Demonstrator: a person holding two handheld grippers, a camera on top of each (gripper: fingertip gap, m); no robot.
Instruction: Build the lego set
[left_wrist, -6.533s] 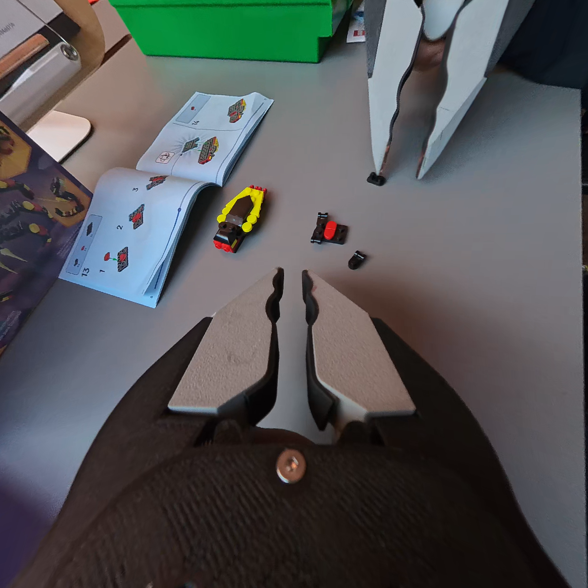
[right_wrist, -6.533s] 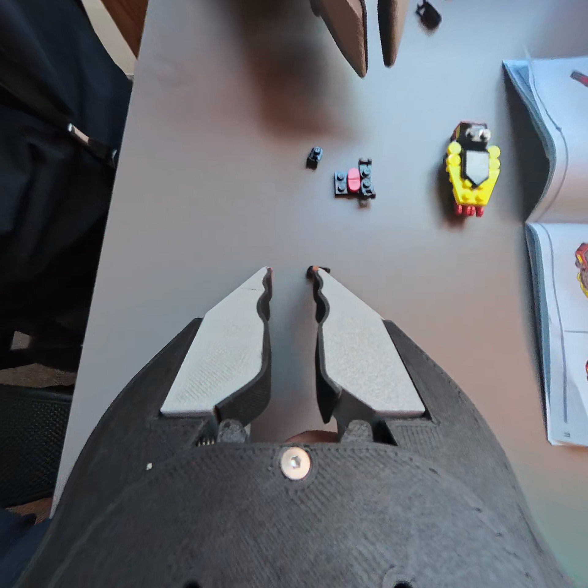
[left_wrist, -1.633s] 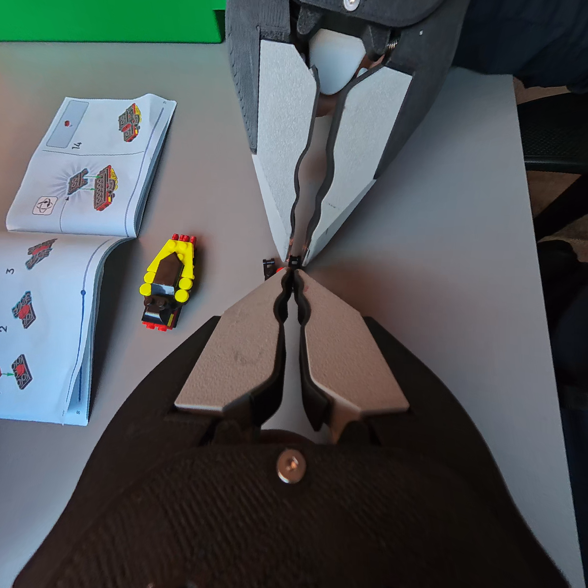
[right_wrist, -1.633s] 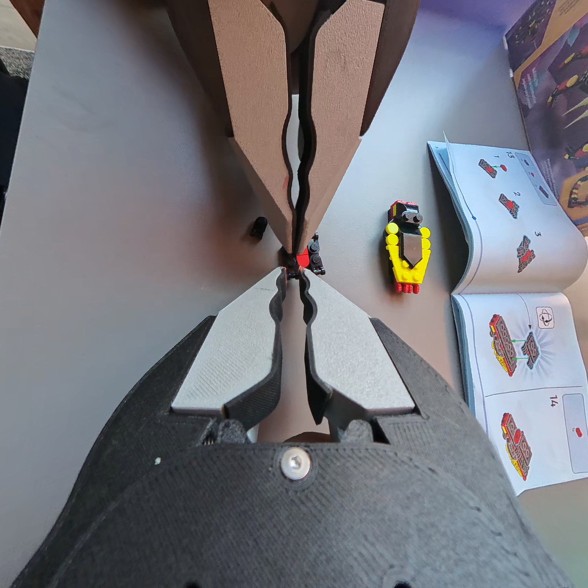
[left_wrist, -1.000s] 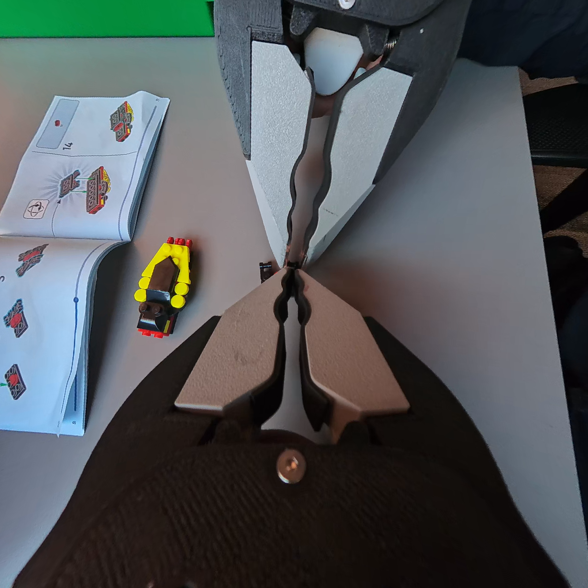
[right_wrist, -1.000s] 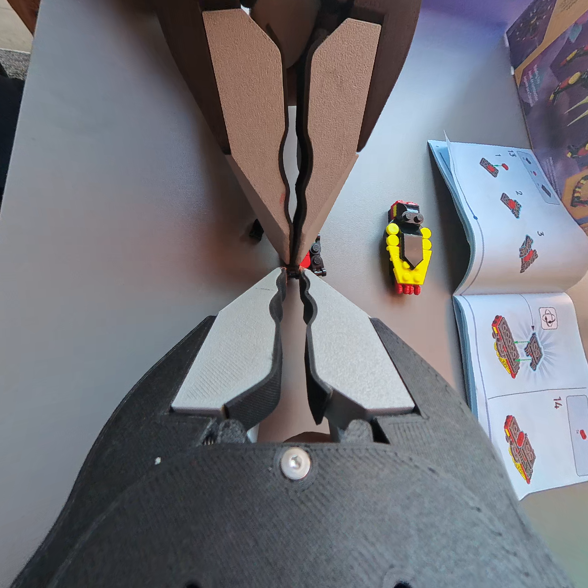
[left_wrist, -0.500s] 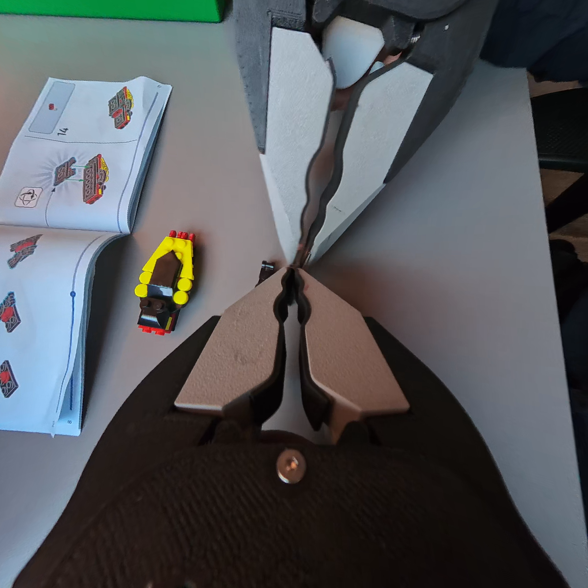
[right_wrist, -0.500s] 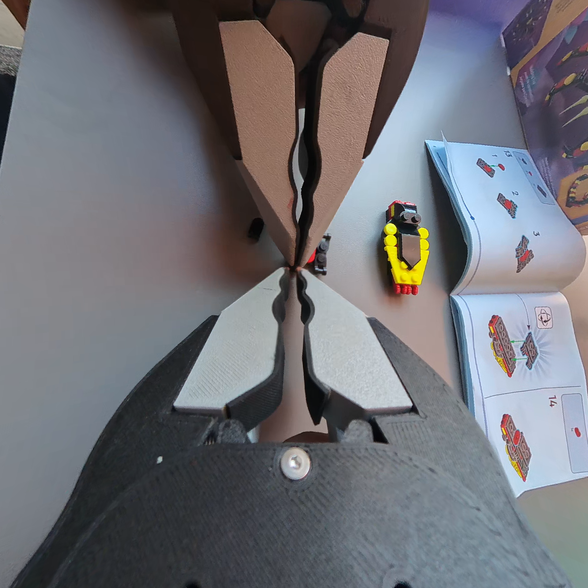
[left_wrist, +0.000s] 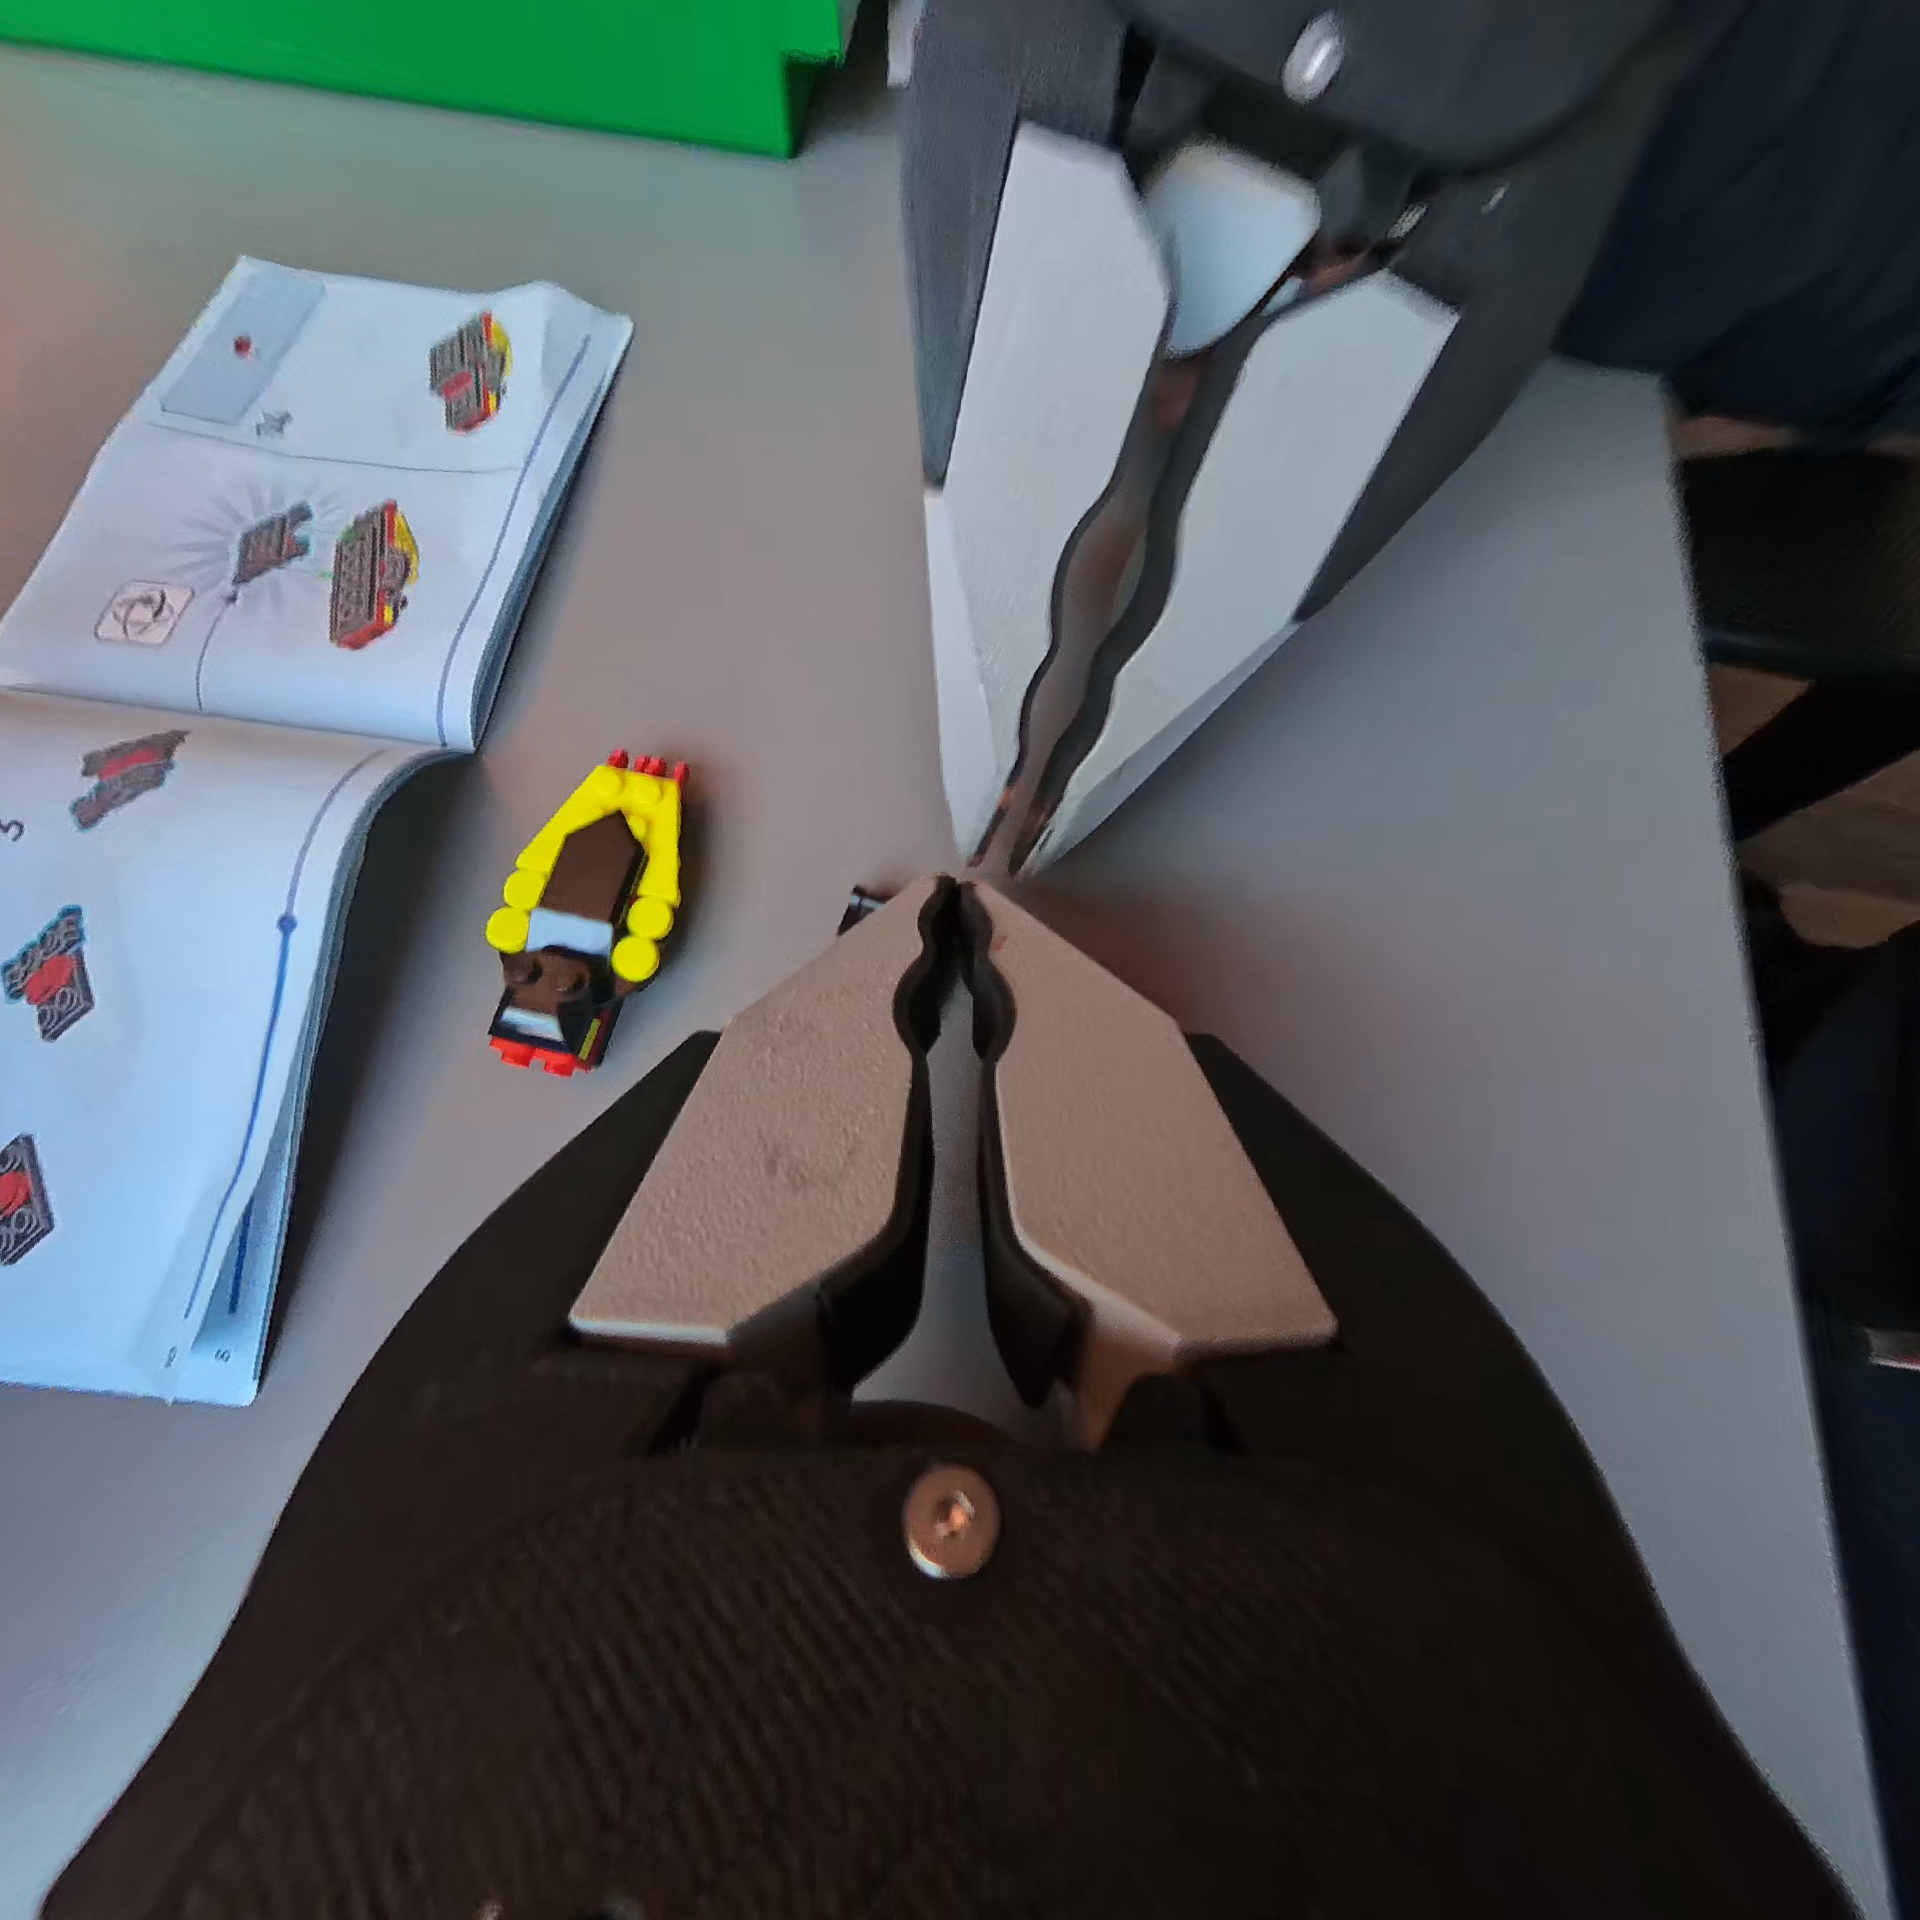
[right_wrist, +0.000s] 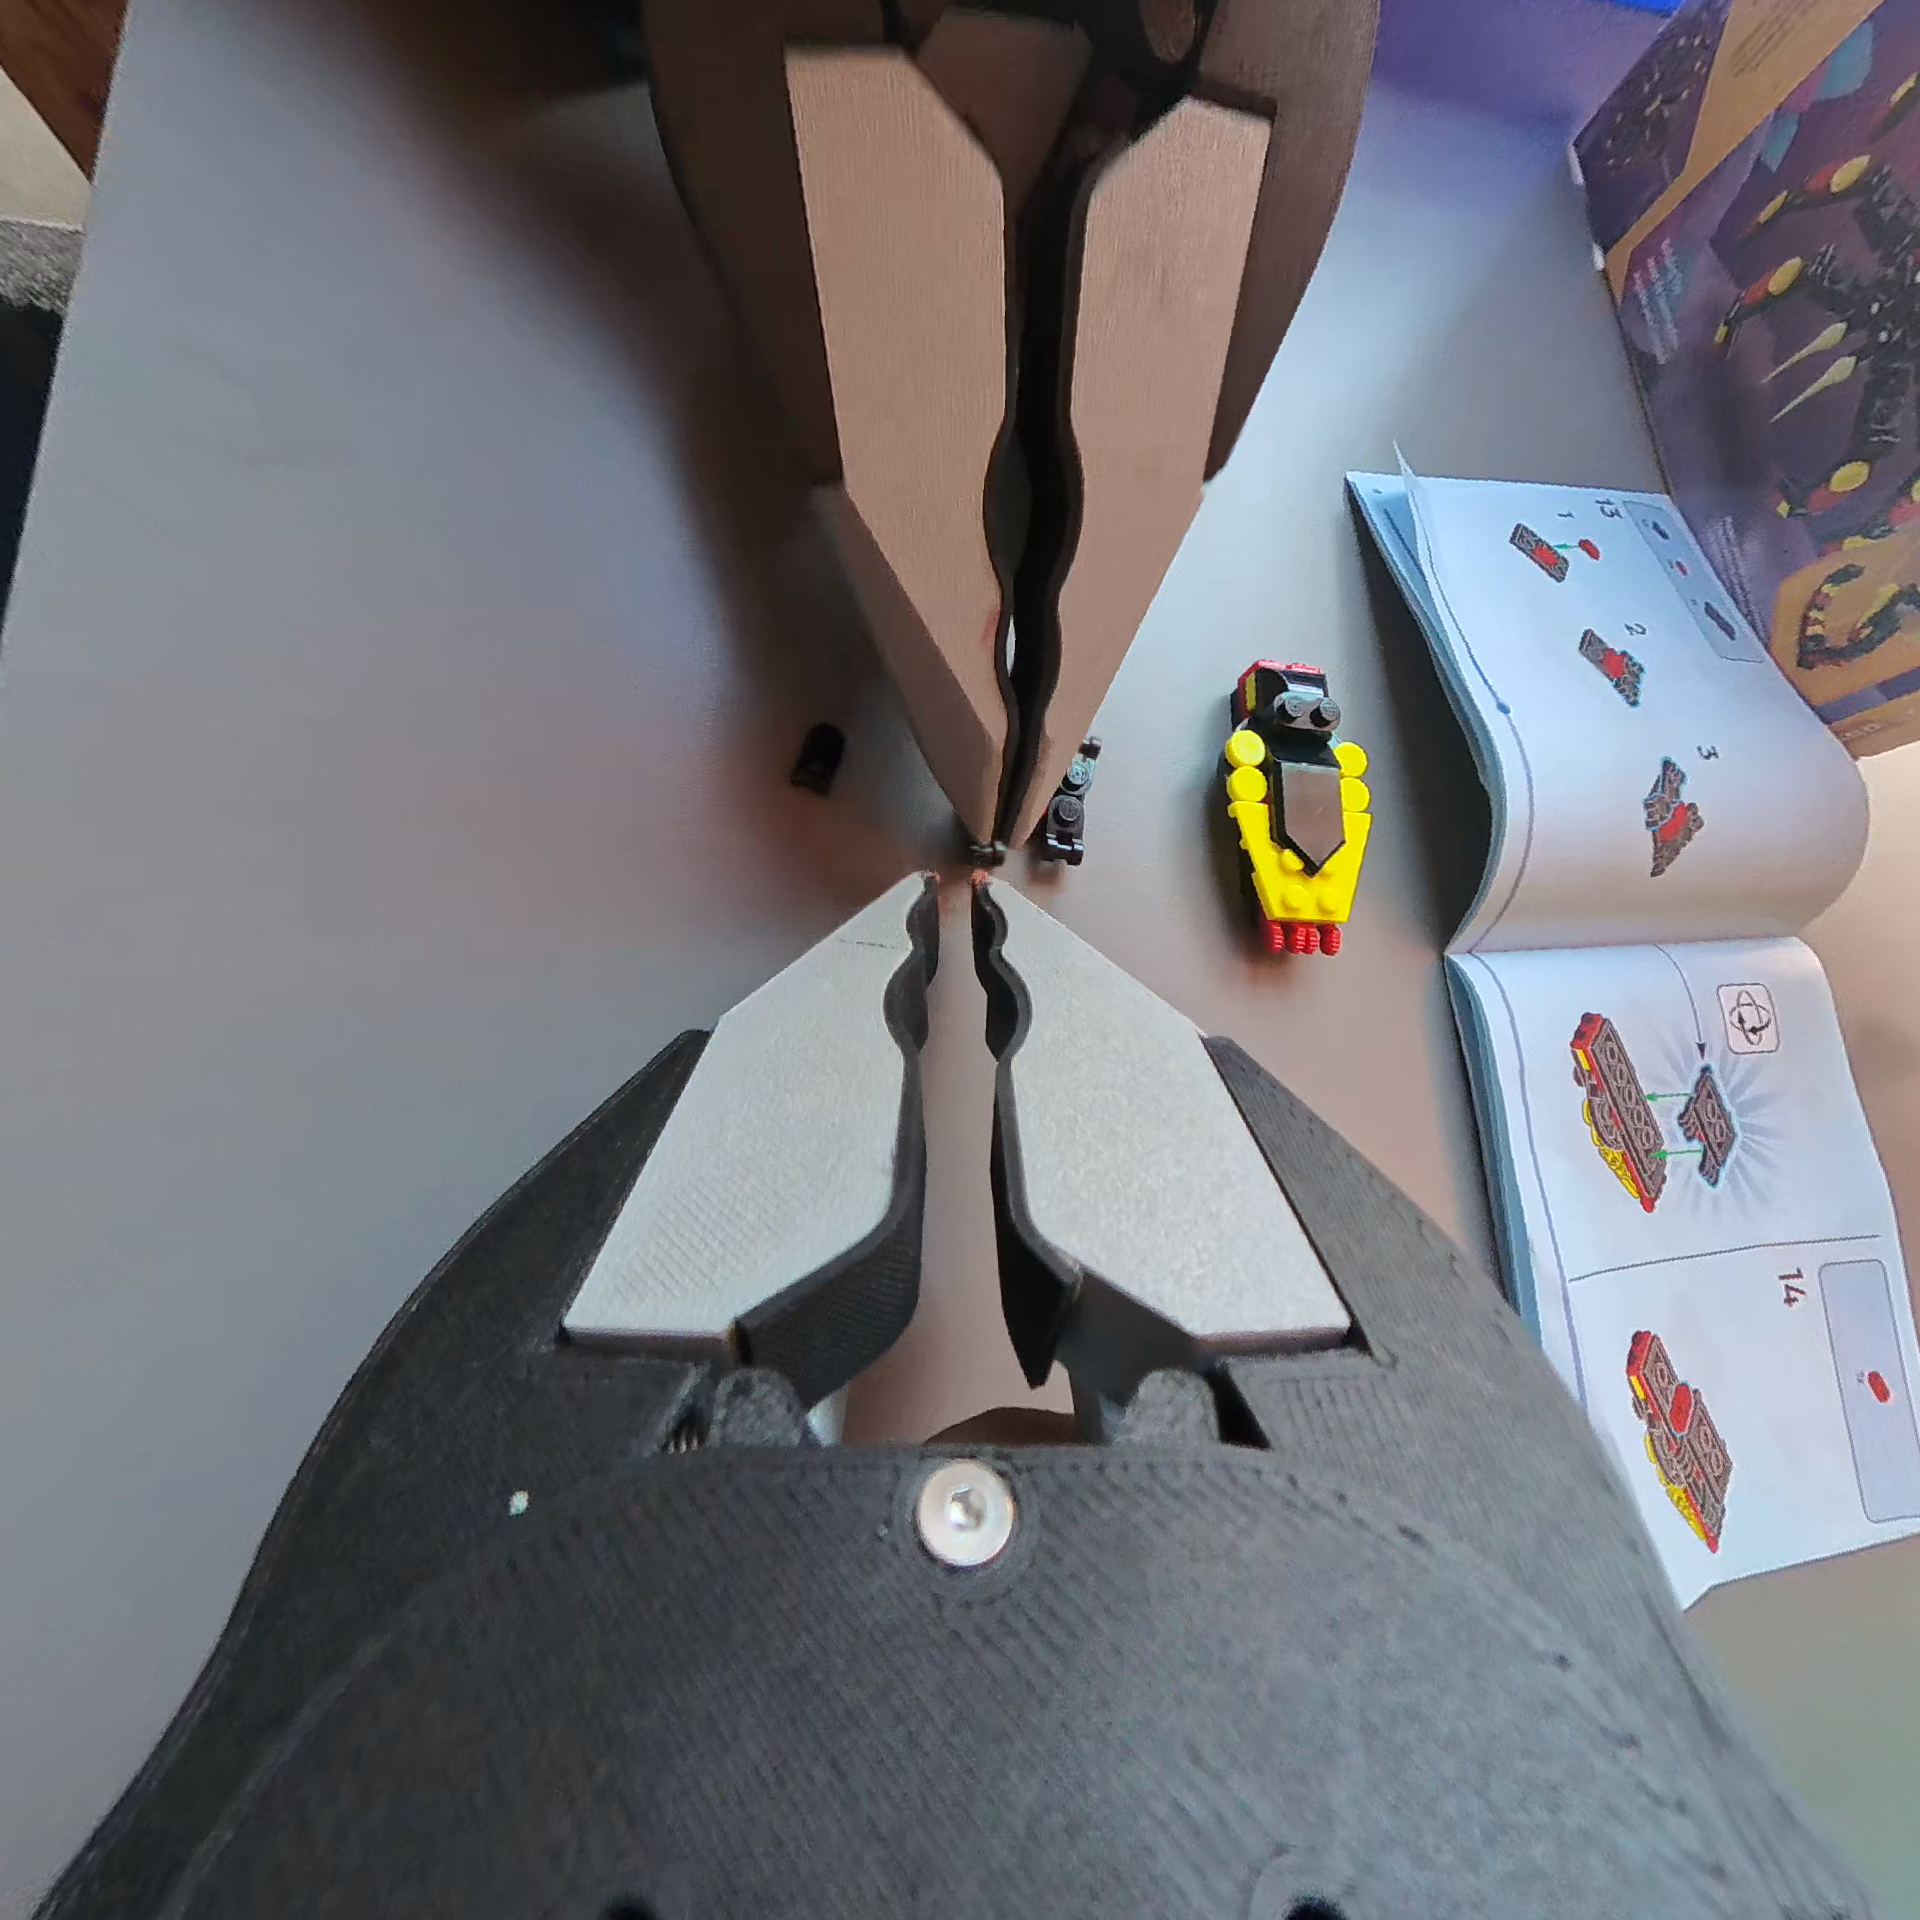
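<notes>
Two handheld grippers are meeting tip to tip over the grey table (right_wrist: 364, 520). In the right wrist view the left gripper (right_wrist: 995, 847), the brown-fingered one, is pinching a tiny black lego piece (right_wrist: 987, 854) at its very tips, its jaws clenched on it. That same view is showing the right gripper (right_wrist: 954, 883), grey-fingered, with a narrow gap between its tips and nothing in it, sitting just short of the pinched piece.

The left wrist view is giving less away: there the left gripper (left_wrist: 951, 888) is looking pressed together, but the piece itself is hidden, and the right gripper (left_wrist: 1003, 857) is blurred at its tips.

A black plate assembly (right_wrist: 1070, 805) is lying just beside the brown fingers, and a small black brick (right_wrist: 819, 756) is sitting on their other side; the left wrist view is catching only a sliver of a black part (left_wrist: 864, 902).

The yellow, black and red lego model (right_wrist: 1294, 821) (left_wrist: 587, 914) is resting on the table between the grippers and the open instruction booklet (right_wrist: 1662, 987) (left_wrist: 208, 727). Only the right wrist view is showing the dark set box (right_wrist: 1787, 312); only the left is showing a green box (left_wrist: 468, 62) at the far edge.
</notes>
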